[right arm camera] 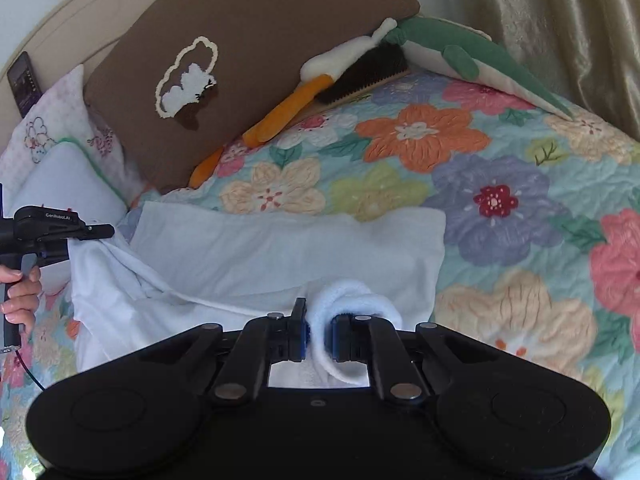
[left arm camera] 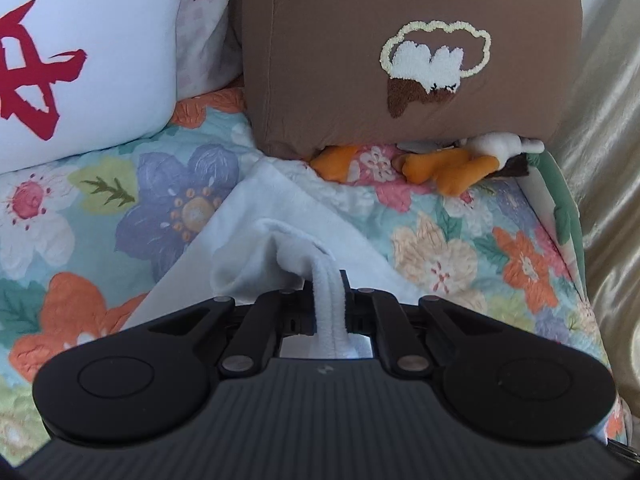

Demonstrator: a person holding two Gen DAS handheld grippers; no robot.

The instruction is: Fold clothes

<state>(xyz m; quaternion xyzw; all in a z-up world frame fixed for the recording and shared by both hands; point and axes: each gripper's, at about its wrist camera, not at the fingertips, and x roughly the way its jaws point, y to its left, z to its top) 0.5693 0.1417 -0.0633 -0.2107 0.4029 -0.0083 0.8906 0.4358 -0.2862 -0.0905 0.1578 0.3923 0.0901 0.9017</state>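
Observation:
A white garment (right arm camera: 280,256) lies spread on the floral bedspread (right arm camera: 480,200), its far part flat and its near edge lifted. My right gripper (right arm camera: 320,336) is shut on a bunched fold of its thick white hem. In the left wrist view, my left gripper (left arm camera: 326,300) is shut on another bunched strip of the same white garment (left arm camera: 280,216), which drapes away from the jaws. The left gripper (right arm camera: 96,232) also shows at the left edge of the right wrist view, held by a hand (right arm camera: 20,296), pinching the cloth's corner.
A brown pillow (left arm camera: 400,52) with a tufted patch leans at the head of the bed. Beside it are a white pillow (left arm camera: 80,60) with red print and a plush toy (left arm camera: 460,160) with orange legs. A green plush (right arm camera: 460,56) and gold curtain (right arm camera: 560,20) border the far side.

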